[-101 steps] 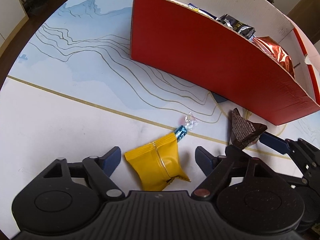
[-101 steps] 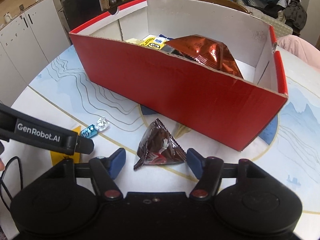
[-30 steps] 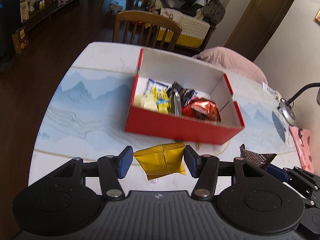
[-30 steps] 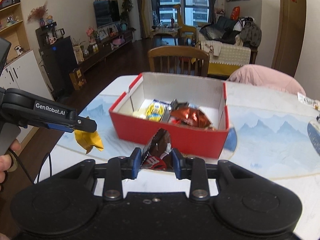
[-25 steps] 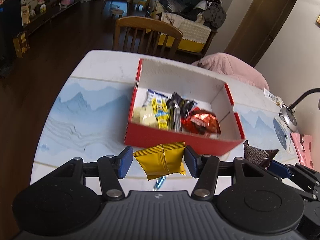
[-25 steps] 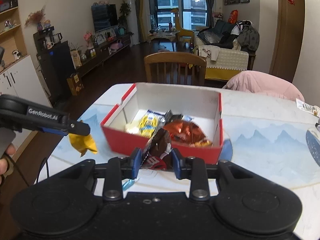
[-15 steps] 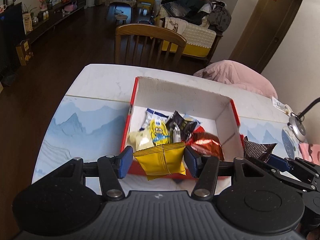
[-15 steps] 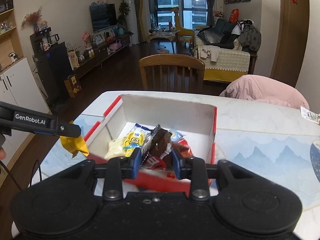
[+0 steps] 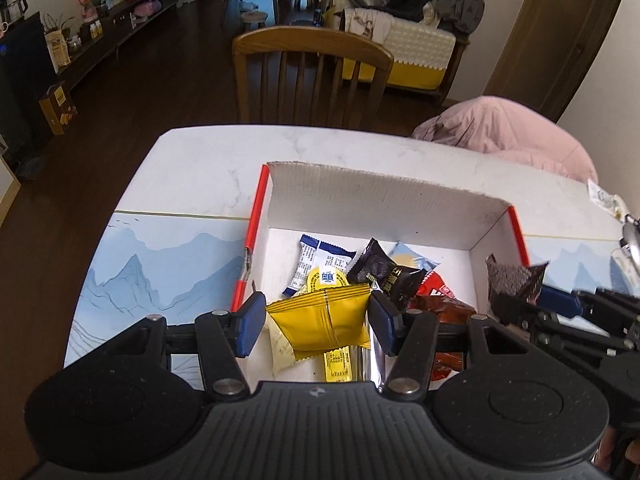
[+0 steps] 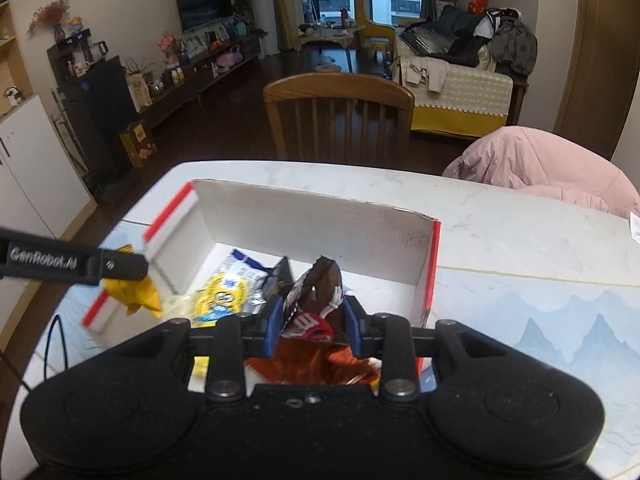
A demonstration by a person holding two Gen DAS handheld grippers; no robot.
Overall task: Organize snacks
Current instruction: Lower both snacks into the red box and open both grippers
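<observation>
1. Hovering now over the red box (image 9: 400,200) after lifting off the tabletop (image 9: 192,168), both grippers carry snacks.
2. Left gripper (image 9: 316,326) fingers pinch the yellow packet (image 9: 320,320).
3. Right gripper (image 10: 312,320) fingers pinch the brown packet (image 10: 316,296); release seems next.

The left gripper (image 9: 317,326) is held aloft, its blue-padded fingers (image 9: 250,322) clamped on a yellow packet. The right gripper (image 10: 311,322), at its 3 o'clock, is likewise raised, fingers (image 10: 352,326) pinching a brown pouch.
</observation>
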